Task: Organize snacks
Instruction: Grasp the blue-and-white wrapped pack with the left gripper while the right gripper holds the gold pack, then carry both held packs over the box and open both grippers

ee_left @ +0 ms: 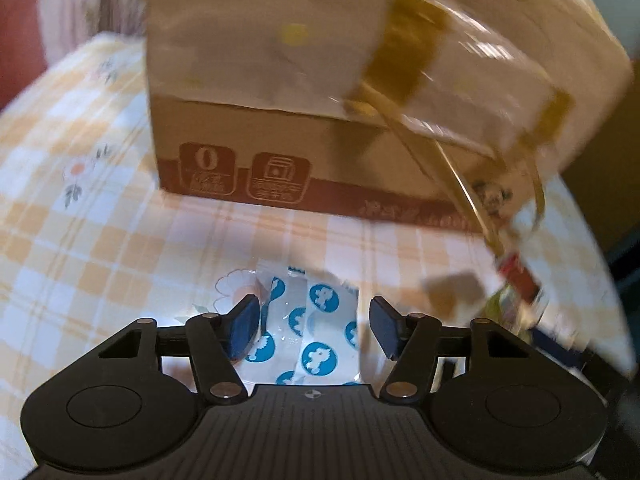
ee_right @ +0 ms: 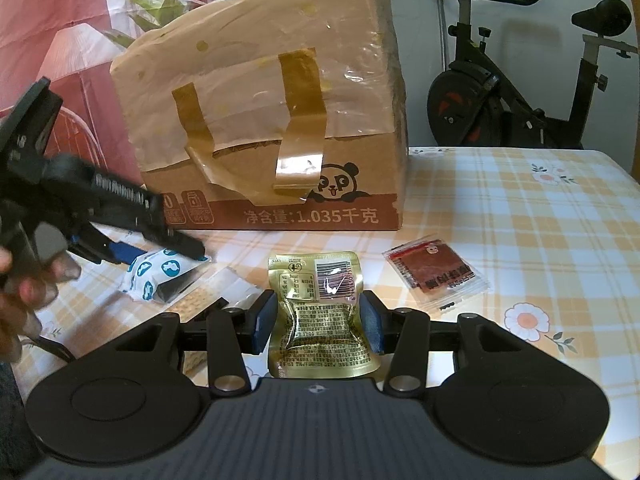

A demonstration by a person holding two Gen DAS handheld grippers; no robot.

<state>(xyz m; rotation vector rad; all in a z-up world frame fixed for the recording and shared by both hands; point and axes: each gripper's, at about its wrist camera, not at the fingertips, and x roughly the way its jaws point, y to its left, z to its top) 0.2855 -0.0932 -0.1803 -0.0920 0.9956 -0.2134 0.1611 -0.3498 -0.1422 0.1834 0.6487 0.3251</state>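
Note:
A white snack packet with blue dots point(ee_left: 308, 332) lies on the checked tablecloth between the open fingers of my left gripper point(ee_left: 314, 324), which hovers just over it; it also shows in the right wrist view point(ee_right: 160, 272), under the left gripper point(ee_right: 132, 220). My right gripper point(ee_right: 318, 320) straddles a gold foil packet point(ee_right: 320, 316), its pads at both sides of it. A red jerky packet point(ee_right: 436, 272) lies to the right. A taped cardboard box point(ee_right: 272, 120) with a panda print stands behind, also seen in the left wrist view point(ee_left: 320, 80).
The table point(ee_right: 540, 240) carries a yellow checked cloth with flowers. An exercise bike point(ee_right: 520, 92) stands behind the table at the right. A red printed curtain point(ee_right: 52, 40) hangs at the back left. Blurred packets point(ee_left: 520, 280) lie at the right in the left wrist view.

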